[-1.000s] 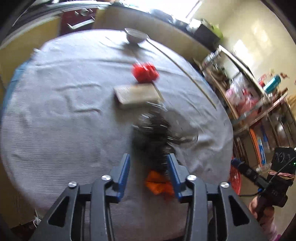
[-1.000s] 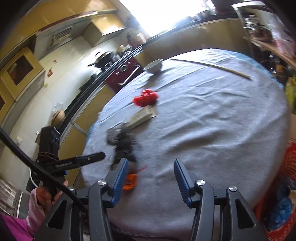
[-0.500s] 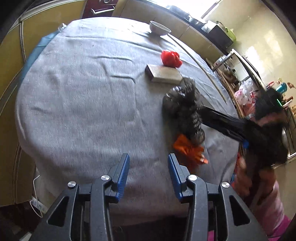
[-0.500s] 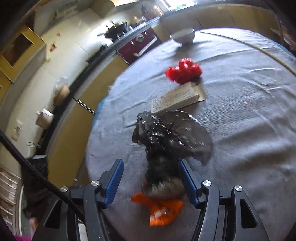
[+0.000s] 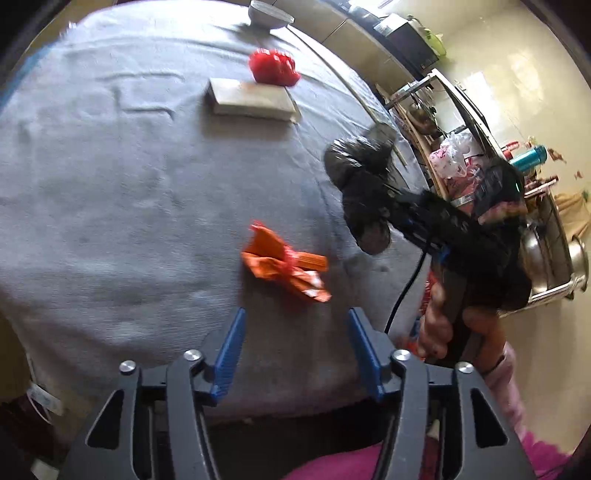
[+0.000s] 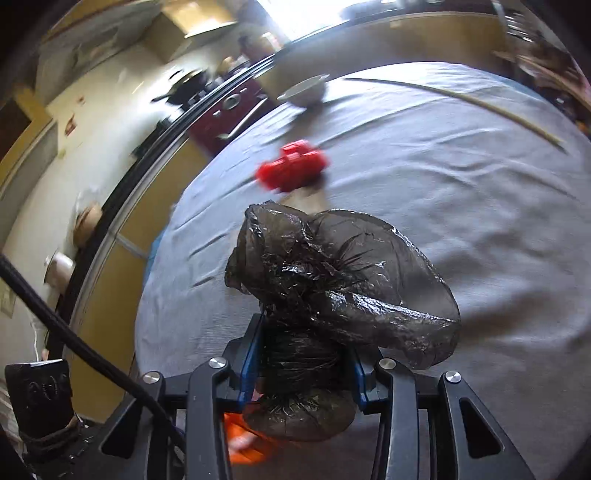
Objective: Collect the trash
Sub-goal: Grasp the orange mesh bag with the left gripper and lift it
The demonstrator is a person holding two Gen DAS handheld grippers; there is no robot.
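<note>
Two grippers work over a round tabletop (image 5: 110, 177) covered in grey cloth. From the right wrist view, the right gripper (image 6: 301, 363) has just been closing, and its blue pads now press on the bunched neck of a crumpled black plastic bag (image 6: 332, 280); the bag's upper part balloons out above and to the right of the fingers, lifted clear of the cloth, while its lower lump hangs between the jaws. The left wrist view shows the same bag (image 5: 364, 192) held up at the end of the right gripper, which a hand (image 5: 439, 325) grips by its handle at the right edge of the tabletop, with a pink sleeve below it. The left gripper (image 5: 295, 354) has just been opening; its jaws stand apart with nothing between them, hovering above the near edge of the cloth. Just beyond its fingertips lies an orange wrapper (image 5: 284, 262), flat and crumpled on the cloth, near the hanging bag but apart from it; in the right wrist view a scrap of the same orange shows beneath the bag. Further across the tabletop a flat beige box (image 5: 251, 99) lies with a red object (image 5: 273, 66) touching its far side, though blur hides what the red thing is. A pale bowl (image 5: 269, 14) sits at the far edge, and a long thin stick (image 6: 458, 99) lies across the cloth on the right. Shelves crowded with bottles and pots stand beyond the tabletop.
</note>
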